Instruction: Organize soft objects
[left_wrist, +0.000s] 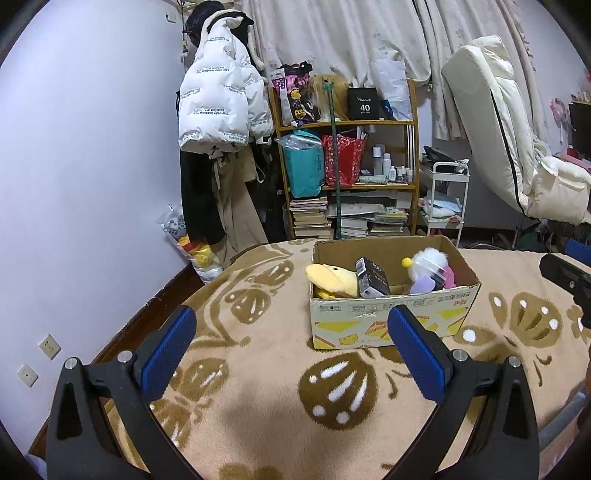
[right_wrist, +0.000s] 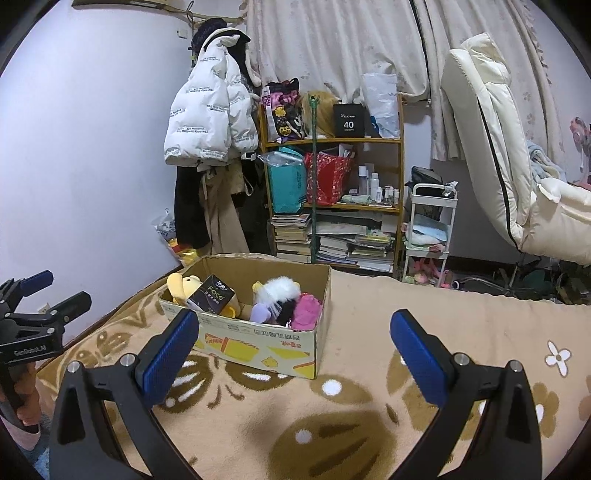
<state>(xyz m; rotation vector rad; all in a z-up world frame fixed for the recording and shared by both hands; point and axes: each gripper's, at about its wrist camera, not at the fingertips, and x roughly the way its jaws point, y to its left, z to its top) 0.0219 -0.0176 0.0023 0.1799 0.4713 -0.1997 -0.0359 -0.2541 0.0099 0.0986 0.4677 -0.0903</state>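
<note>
Currently both the left gripper (left_wrist: 291, 334) and right gripper (right_wrist: 294, 338) hover with jaws apart, empty, short of the open cardboard box (right_wrist: 258, 341) of plush toys on the bed's patterned beige blanket (right_wrist: 369, 424); approach from above, pinch one toy's bulk.

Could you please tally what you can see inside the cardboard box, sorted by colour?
In the cardboard box:
Yellow plush toy: 1
Black packet: 1
White fluffy toy: 1
Purple item: 1
Pink soft item: 1
Total: 5 visible; anything buried beneath cannot be told.
</note>
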